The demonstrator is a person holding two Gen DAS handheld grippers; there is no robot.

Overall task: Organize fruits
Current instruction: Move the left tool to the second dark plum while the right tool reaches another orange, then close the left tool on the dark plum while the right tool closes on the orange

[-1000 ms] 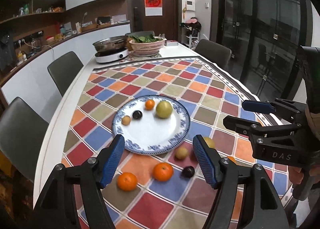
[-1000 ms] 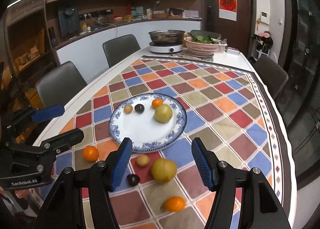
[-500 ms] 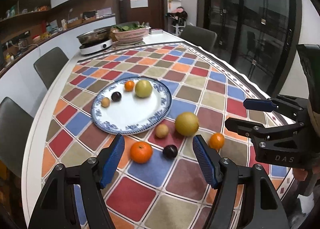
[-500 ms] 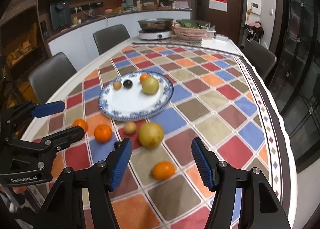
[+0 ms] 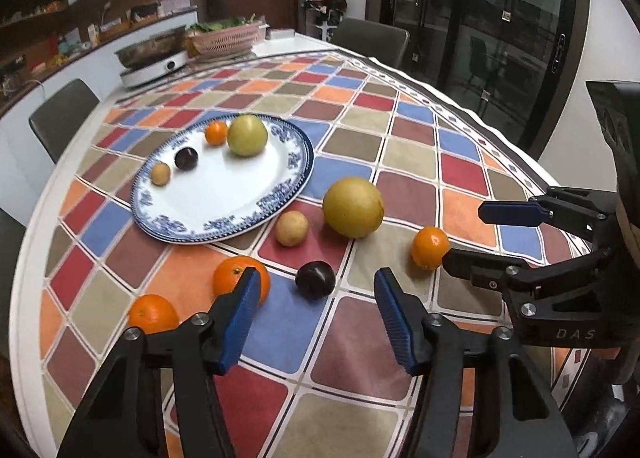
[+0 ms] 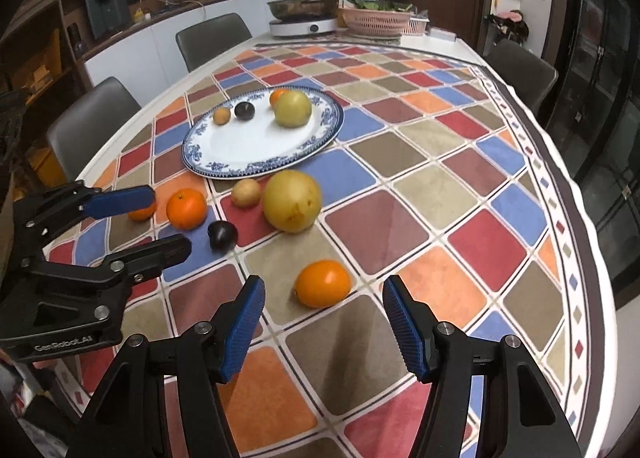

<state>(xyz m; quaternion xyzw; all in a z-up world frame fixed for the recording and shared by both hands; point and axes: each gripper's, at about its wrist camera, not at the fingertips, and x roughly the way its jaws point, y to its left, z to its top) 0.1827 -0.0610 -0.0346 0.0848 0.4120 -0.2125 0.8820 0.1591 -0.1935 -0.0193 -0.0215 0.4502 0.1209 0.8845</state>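
While four fruits sit on the plate (image 5: 294, 162) mid-bench, six lie loose toward its near edge, the closing left gripper (image 5: 316, 322) and parted right gripper (image 6: 324, 324) both empty.

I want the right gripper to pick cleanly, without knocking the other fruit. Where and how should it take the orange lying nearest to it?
Grip the orange across its widest middle, coming down from above along the right gripper's present line. It is round with no handle, lies alone on the tablecloth, and already sits ahead of the open jaws. The big yellow fruit and dark plum lie farther off.
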